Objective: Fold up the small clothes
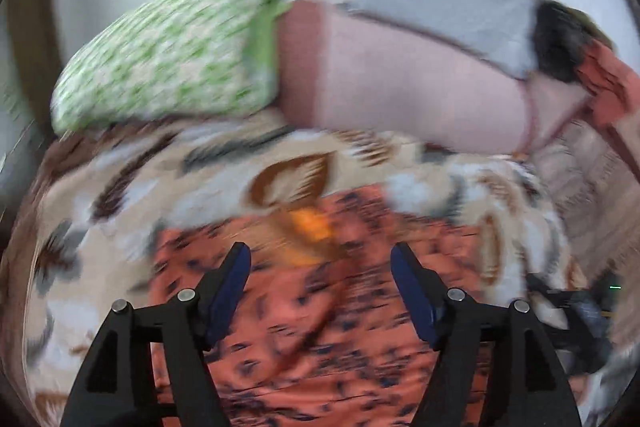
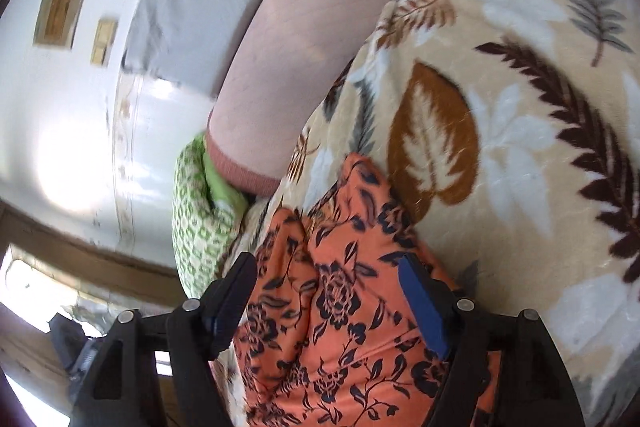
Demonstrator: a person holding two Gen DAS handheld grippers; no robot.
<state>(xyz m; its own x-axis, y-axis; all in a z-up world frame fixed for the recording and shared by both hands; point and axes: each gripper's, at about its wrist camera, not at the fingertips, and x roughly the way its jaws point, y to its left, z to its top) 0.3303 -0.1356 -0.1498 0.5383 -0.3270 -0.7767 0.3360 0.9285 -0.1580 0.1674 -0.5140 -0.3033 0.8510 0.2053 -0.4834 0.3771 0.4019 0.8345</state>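
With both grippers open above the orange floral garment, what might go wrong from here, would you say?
1. The orange floral garment lies rumpled on the plush leaf-print blanket; closing fingers might pinch the blanket too.
2. Its ridge between the right gripper fingers may bunch, giving an uneven fold.

No readable text, labels, brands, numbers or signs in either wrist view. The fabrics carry only printed patterns, flowers and leaves, no lettering. The two small framed panels [image 2: 64, 7] on the white wall are blurred; any writing there cannot be made out.
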